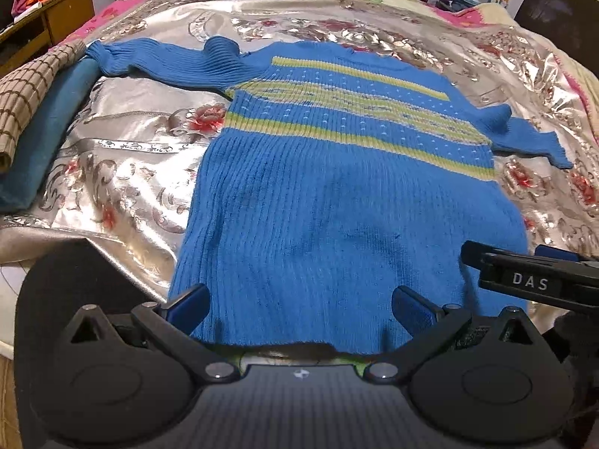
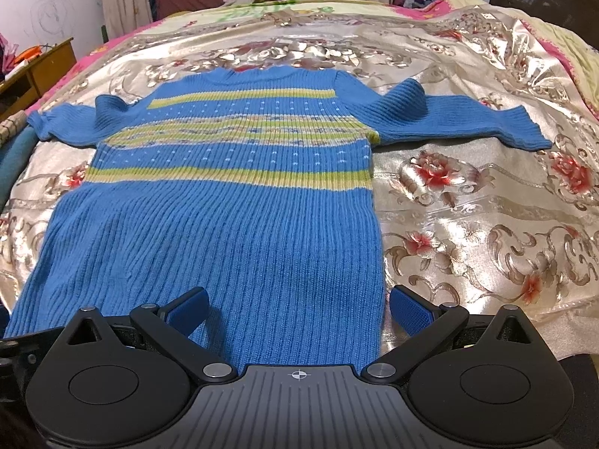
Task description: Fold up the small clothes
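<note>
Blue ribbed sweater [image 2: 224, 232] with yellow-green stripes lies flat on the shiny floral bedspread [image 2: 486, 194], hem nearest, both sleeves spread out left and right — laid open, I'd say, so a fold can start cleanly. Left gripper [image 1: 301, 307] and right gripper [image 2: 299, 308] both hover over the near hem, jaws spread wide, holding nothing. Far left, folded teal and checked cloths [image 1: 33, 119] sit stacked at the bed's edge.

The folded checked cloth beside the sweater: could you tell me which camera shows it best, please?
The left wrist view: the checked cloth lies in full atop teal fabric. The right wrist view catches only a sliver at its left edge.
</note>
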`<state>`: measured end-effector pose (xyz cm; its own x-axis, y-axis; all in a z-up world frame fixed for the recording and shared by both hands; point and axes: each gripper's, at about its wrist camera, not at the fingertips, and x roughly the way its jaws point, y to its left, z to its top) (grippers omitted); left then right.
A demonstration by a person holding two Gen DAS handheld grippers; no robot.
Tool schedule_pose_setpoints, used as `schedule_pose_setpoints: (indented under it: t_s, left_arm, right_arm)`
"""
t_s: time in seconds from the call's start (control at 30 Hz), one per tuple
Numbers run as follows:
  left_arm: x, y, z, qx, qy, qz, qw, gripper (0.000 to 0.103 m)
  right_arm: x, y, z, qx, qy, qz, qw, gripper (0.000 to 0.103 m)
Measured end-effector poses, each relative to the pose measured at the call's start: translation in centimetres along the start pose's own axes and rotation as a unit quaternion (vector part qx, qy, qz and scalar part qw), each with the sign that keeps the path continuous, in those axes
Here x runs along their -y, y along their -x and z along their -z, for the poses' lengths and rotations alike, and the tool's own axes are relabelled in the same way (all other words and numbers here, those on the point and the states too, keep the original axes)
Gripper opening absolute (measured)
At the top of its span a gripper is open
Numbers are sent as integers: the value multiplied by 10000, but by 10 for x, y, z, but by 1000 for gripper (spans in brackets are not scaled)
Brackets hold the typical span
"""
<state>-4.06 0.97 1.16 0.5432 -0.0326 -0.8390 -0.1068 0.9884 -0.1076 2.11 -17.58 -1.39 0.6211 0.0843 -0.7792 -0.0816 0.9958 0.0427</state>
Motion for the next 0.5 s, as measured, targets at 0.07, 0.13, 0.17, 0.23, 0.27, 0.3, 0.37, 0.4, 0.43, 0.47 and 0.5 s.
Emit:
schedule_pose_setpoints:
  t_s: [0.07,0.13,0.17,0.23,0.27,0.3,0.37,0.4,0.43,0.47,0.5]
  left_arm:
    - [0,3,-1,46,14,-30,10000,103]
    - [-1,6,-2,63,27,-56,10000,103]
    - [-2,7,-2,77,47,-45,9999,103]
    - [-7,8,-3,80,179,40,9998,103]
    - [-10,9,-3,95,269,112,9995,103]
    - [-13,9,-4,117,358,175,9991,103]
    - [-15,9,-5,148,404,124,9990,103]
    - [-15,8,-6,145,373,40,9992,103]
    - [-14,6,-6,130,339,-51,9993,103]
    - [-14,4,-7,119,312,-102,9994,103]
    - [-13,2,-7,110,278,-139,9995,103]
  right_arm:
    - [0,0,0,8,-11,-6,10000,103]
    - [1,1,0,18,-16,-11,10000,103]
    - [1,1,0,22,-17,-15,10000,103]
    - [1,2,0,36,-19,-24,10000,103]
    - [1,2,0,41,-22,-28,10000,103]
    - [2,2,0,44,-25,-34,10000,103]
    - [2,3,-1,52,-32,-40,10000,103]
    - [2,3,-1,58,-39,-44,10000,103]
    - [2,3,-1,58,-39,-48,10000,103]
    - [2,3,-1,56,-38,-51,10000,103]
    - [2,3,-1,52,-30,-51,10000,103]
